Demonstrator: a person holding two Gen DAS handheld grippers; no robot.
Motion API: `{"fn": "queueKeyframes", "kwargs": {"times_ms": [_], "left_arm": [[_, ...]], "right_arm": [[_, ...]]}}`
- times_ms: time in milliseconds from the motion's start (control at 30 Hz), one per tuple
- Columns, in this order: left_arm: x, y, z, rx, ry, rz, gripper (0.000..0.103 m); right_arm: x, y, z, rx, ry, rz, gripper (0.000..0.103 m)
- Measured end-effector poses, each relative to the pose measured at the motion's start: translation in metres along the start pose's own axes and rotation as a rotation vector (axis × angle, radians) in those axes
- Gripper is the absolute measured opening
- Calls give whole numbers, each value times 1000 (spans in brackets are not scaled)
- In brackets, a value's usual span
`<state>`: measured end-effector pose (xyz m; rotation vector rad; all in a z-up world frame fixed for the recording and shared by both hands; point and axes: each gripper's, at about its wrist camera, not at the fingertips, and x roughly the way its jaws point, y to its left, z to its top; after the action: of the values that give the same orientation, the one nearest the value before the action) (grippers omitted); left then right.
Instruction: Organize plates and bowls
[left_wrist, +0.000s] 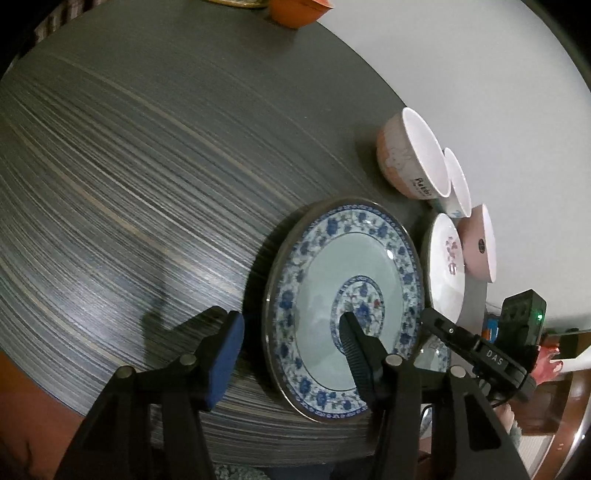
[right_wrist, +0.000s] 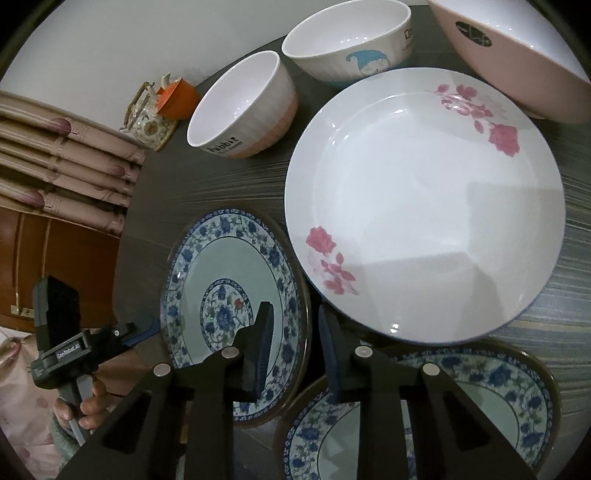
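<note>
Left claw (left_wrist: 291, 332) jaws spread wide, straddling rim of blue plate (left_wrist: 343, 306); one finger with blue pad sits outside the plate over the table (left_wrist: 129, 166), the other ribbed finger lies over the plate's centre medallion; contact with the plate cannot be told; nothing clamped; view is rolled so the tabletop runs tilted. Right claw (right_wrist: 295, 354) jaws also apart, gap moderate, holding nothing; it hovers low over the gap between blue plate (right_wrist: 236, 310) and a second blue dish (right_wrist: 461, 413) at bottom of right view; left finger overlaps the blue plate's rim, right finger overlaps the second dish's rim. In the right view the left tool's body (right_wrist: 66, 343) shows at lower left, gripped from below by a hand (right_wrist: 92, 402), fingers curled round the handle, tool coming in from the table edge toward the blue plate. In the left view the right tool (left_wrist: 480, 350) enters from the right, just beside the blue plate. Rose plate (right_wrist: 424, 206) lies flat near the blue plate, apart from it; behind it stand Rabbit bowl (right_wrist: 240, 107), cartoon bowl (right_wrist: 347, 40) and pink bowl (right_wrist: 517, 55), all upright, close together; pink bowl just beside the rose plate's rim. Orange bowl (right_wrist: 179, 99) and teapot (right_wrist: 147, 122) sit at the far table edge, well apart from the plates.
</note>
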<state>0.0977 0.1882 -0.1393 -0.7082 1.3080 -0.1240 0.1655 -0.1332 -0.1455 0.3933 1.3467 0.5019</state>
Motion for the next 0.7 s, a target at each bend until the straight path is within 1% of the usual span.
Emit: {"fn": "queueKeyframes", "kwargs": {"times_ms": [67,133,267,367,500,567,633,700], "left_arm": [[3,1,1,-2,8,-6,47],[6,2,1,0,15,-6,43],[10,3,0,2,31,-10,31],[12,5,-1,0,38,-6,27],[17,3,-2,12,42,9,25],[17,2,-3,23,38,19,22],[20,-2,-2,33,34,28,21],[19,0,-2,32,31,23,21]], "right_arm": [[4,-2,2,7,4,-3,24],[6,-2,3,6,6,5,24],[13,-1,4,3,9,5,24],[15,-1,4,-3,9,-4,24],[17,3,7,-23,11,-7,24],[18,5,8,-29,11,-5,21],[21,7,8,-42,15,-26,16],[21,10,6,-63,11,-52,15]]}}
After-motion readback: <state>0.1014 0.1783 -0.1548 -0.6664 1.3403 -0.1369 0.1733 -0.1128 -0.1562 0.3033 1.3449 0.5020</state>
